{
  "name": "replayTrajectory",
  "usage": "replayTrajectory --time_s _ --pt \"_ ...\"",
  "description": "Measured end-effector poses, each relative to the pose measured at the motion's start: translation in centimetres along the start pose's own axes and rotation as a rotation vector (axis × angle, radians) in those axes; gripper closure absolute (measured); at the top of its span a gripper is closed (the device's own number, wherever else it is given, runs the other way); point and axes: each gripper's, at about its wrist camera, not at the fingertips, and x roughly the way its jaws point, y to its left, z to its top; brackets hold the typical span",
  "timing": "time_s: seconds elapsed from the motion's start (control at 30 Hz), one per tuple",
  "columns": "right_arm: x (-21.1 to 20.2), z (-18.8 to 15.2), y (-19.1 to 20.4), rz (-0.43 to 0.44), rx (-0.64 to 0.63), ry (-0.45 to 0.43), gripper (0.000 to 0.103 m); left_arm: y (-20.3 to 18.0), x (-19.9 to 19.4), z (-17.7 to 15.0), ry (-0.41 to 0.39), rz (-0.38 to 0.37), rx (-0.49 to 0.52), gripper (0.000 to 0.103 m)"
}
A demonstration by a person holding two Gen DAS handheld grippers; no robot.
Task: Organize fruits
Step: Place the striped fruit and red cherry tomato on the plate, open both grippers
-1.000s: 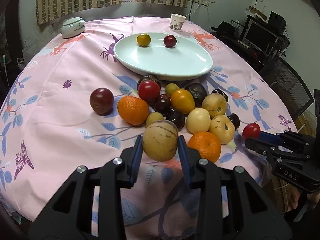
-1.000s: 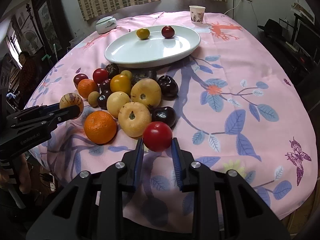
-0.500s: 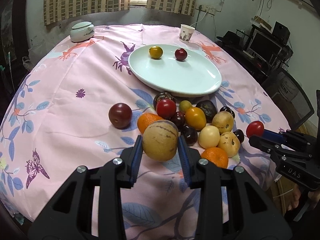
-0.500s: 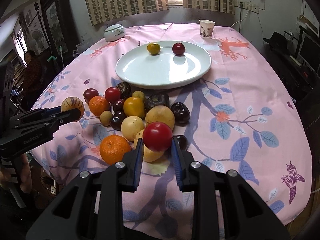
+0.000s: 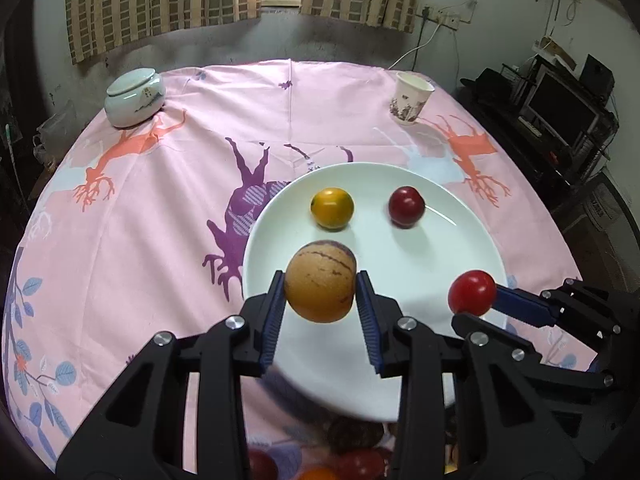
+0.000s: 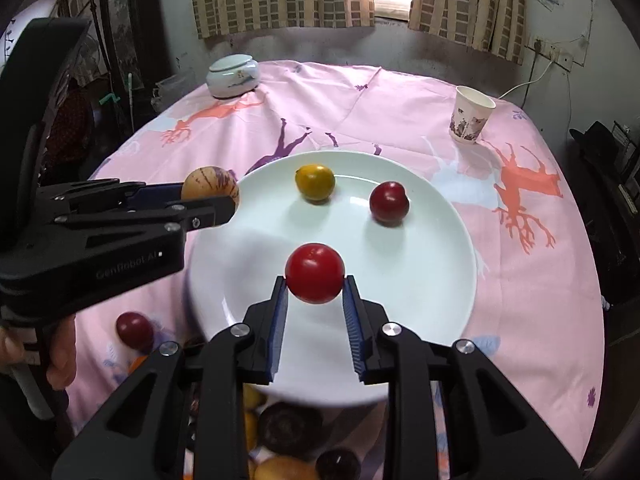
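Note:
My left gripper [image 5: 320, 300] is shut on a tan striped melon [image 5: 320, 282] and holds it over the near left part of the white plate [image 5: 460, 240]. My right gripper [image 6: 314, 292] is shut on a red tomato [image 6: 315, 273] above the plate's [image 6: 440, 280] near middle. The plate holds a yellow fruit [image 5: 332, 208] and a dark red plum [image 5: 406, 206] at its far side. The right gripper with the tomato [image 5: 472, 292] shows in the left wrist view; the left gripper with the melon [image 6: 210, 188] shows in the right wrist view.
The rest of the fruit pile [image 6: 288, 424] lies below the plate's near rim, mostly hidden by the grippers; a lone red plum [image 6: 134, 328] sits at its left. A lidded white jar [image 5: 134, 98] and a paper cup [image 5: 410, 102] stand at the far side of the pink tablecloth.
Both grippers have moved forward and up from the fruit pile to above the plate, each still holding its fruit.

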Motion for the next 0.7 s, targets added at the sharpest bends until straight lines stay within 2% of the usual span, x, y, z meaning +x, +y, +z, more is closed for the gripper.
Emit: replayTrajectory --time_s 0.07,0.17,0.43,0.47,0.5,0.53,0.57,0.7 --pt "2.7 1.6 -0.8 -0.021 -0.003 0.039 0.075 0.3 1.9 1.0 0.028 0.007 -0.017 0.067" --pt "5.2 2.6 -1.7 0.006 0.008 0.080 0.075 0.7 3.5 1.9 0.049 -0.012 -0.041 0.067" --pt "7.8 3.8 -2.5 0.002 0.012 0.098 0.074 1.1 5.2 2.5 0.055 0.001 -0.051 0.067" --pt "7.9 3.9 -2.4 0.009 0.010 0.094 0.067 1.1 5.0 2.6 0.044 0.002 -0.053 0.064" --pt "7.8 3.9 -2.3 0.009 0.004 0.087 0.047 1.1 4.6 2.7 0.033 0.003 -0.055 0.054" --pt "7.4 3.9 -2.2 -0.010 -0.003 0.072 0.041 1.0 4.1 2.8 0.018 0.002 -0.056 0.049" --pt "6.9 3.8 -2.0 -0.035 -0.011 0.049 0.039 0.9 3.5 2.9 0.003 0.004 -0.056 0.044" --pt "3.8 2.9 -1.3 -0.051 -0.042 0.030 0.039 0.8 -0.2 2.1 -0.040 -0.006 -0.036 0.041"
